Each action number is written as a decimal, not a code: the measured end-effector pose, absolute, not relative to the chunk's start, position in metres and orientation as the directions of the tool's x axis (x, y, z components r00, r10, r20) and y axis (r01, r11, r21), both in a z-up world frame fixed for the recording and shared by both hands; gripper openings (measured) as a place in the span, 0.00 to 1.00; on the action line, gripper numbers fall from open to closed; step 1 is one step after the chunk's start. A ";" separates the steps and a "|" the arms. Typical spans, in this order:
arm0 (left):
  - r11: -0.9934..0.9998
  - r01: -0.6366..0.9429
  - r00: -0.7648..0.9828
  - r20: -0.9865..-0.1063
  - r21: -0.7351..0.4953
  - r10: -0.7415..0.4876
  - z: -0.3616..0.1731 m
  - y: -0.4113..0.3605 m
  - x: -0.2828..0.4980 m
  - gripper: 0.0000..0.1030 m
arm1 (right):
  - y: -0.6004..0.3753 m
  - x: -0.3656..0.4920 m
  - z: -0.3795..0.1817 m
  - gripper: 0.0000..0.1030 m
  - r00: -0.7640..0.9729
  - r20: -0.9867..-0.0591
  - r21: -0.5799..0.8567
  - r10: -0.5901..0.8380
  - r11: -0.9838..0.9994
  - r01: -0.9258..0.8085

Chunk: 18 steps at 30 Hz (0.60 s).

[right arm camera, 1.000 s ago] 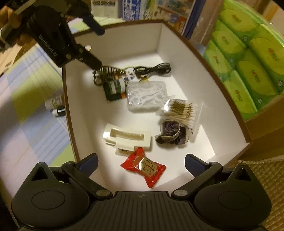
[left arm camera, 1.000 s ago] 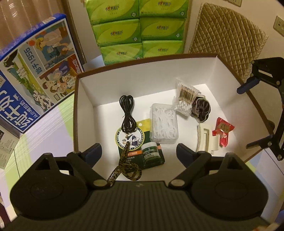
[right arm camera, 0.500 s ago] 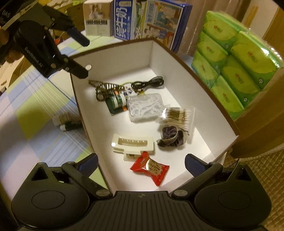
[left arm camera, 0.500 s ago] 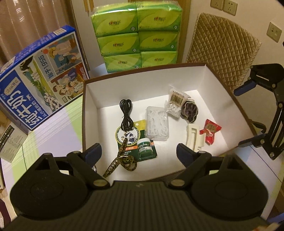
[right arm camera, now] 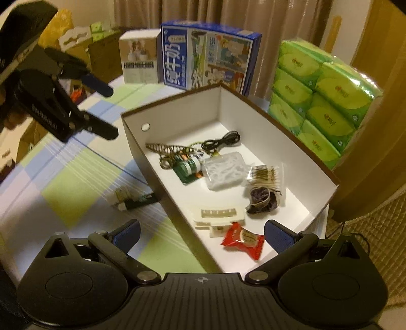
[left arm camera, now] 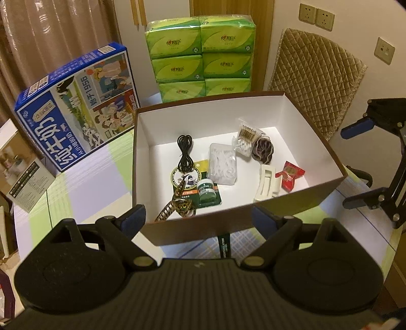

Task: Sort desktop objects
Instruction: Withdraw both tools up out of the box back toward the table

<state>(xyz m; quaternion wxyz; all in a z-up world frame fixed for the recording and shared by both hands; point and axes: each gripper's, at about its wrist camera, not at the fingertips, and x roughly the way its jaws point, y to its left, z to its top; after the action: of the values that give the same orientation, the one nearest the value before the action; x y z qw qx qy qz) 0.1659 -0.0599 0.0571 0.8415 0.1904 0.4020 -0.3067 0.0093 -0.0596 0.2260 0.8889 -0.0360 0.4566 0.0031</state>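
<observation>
Right wrist view showed both the left gripper (right arm camera: 111, 111) and right gripper (right arm camera: 201, 234) spread and empty, with small tubes (right arm camera: 133, 199) outside the box (right arm camera: 327, 201); low table-edge grasps risked slipping.

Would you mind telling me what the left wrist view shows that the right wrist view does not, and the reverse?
Only the left wrist view shows the wall sockets and the quilted chair back. Only the right wrist view shows the small tubes lying on the tablecloth outside the box, and the round hole in the box wall. Both show the white box with the red candy, black cable and green jar inside.
</observation>
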 end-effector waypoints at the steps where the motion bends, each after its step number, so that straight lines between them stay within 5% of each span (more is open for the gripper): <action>1: 0.741 0.667 0.489 -0.792 0.070 -0.366 0.058 -0.057 0.163 0.86 | -0.056 0.007 0.228 0.98 0.592 -0.806 -0.057 -0.029 0.998 -0.029; 18: 0.771 0.636 0.454 -0.810 0.003 -0.372 0.037 -0.024 0.117 0.83 | -0.011 -0.016 0.214 0.98 0.622 -0.781 0.017 -0.051 0.994 0.104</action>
<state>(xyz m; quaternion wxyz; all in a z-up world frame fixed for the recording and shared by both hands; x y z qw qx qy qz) 0.1172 -0.0243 0.0365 0.8386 0.1549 0.4272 -0.3005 -0.0158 -0.0110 0.2142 0.9000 0.0304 0.4326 -0.0432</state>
